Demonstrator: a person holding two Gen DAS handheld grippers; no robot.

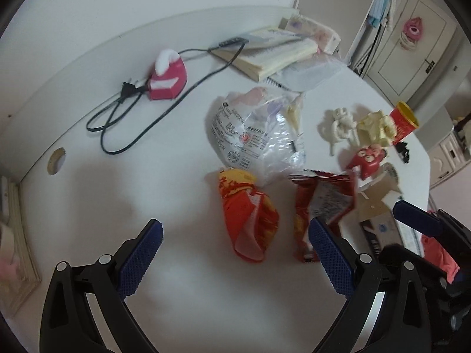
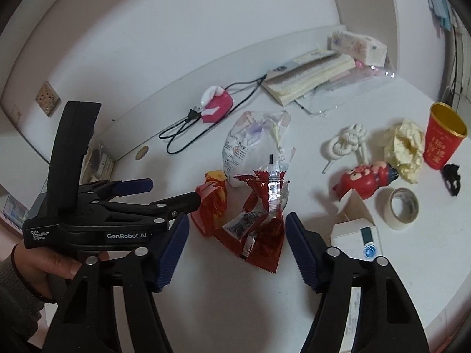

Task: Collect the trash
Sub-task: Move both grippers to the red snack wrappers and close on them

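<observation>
I see the torn red foil wrapper [image 2: 262, 229] lying flat and open on the white table [image 2: 206, 309], silver lining up, and I place the rest from it: the crumpled red-and-yellow snack bag [image 2: 212, 203] lies just beside it on its left, touching or nearly so, and the clear printed plastic bag [image 2: 253, 144] sits bunched up right behind it. To the wrapper's right I see a small white carton [image 2: 357, 235] with its flap open, and farther right and back a crumpled pale-yellow paper wad [image 2: 404, 150] leans against an upright red paper cup [image 2: 444, 136].
</observation>
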